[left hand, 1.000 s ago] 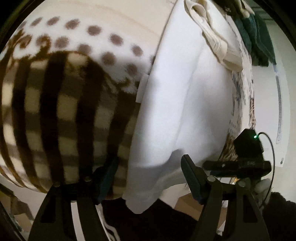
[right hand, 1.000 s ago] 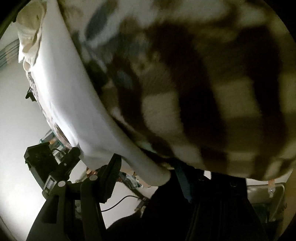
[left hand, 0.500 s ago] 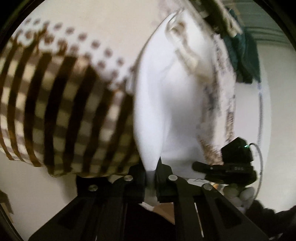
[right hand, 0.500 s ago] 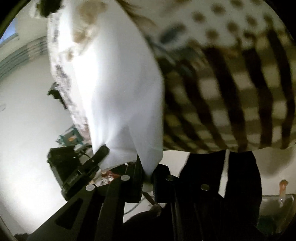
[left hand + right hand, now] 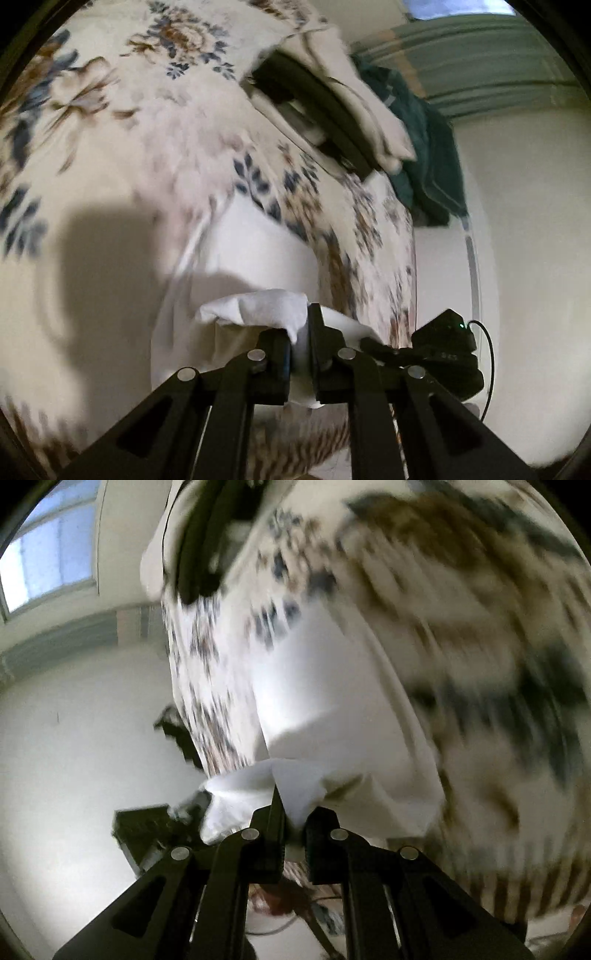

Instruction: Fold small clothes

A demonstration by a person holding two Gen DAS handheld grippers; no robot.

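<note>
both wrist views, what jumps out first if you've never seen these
The white cloth stands out first, pinched at low centre in the left gripper and likewise in the right gripper, bunched over the black fingers. Behind it spreads the floral bedspread, with a stack of folded clothes at its far end.
</note>
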